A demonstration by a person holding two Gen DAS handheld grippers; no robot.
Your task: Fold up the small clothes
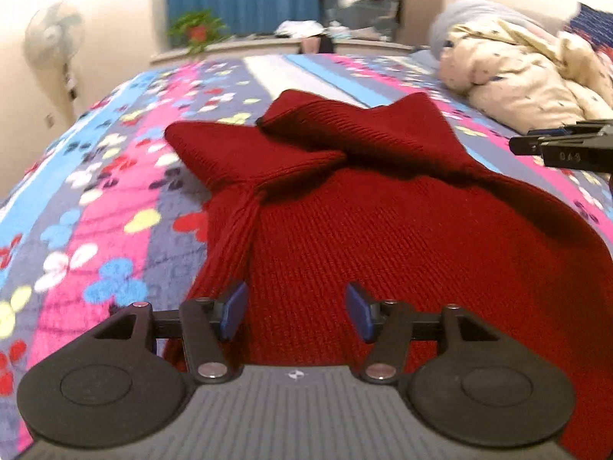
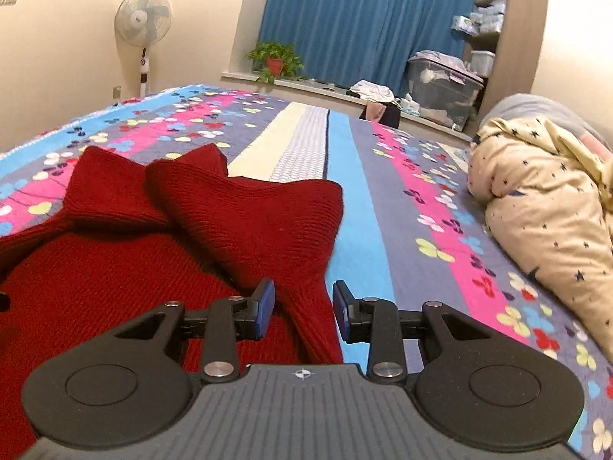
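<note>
Red sweater (image 1: 383, 230) lies on the bed (image 1: 95, 191), sleeves crossed; left hand-held gripper (image 1: 297, 310) and right hand-held gripper (image 2: 304, 308) both gape, released.

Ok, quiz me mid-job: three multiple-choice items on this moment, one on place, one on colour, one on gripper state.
1. The dark red ribbed knit sweater lies on:
A the floral striped bedspread
B a table
C the floor

2. The curtain is:
A green
B blue
C white

3. The left gripper and right gripper are:
A both shut
B one shut
C both open

Key: 1 A, bedspread shows around the sweater; 2 B, blue folds behind the plant; 3 C, each wrist view shows a gap between the pads.
</note>
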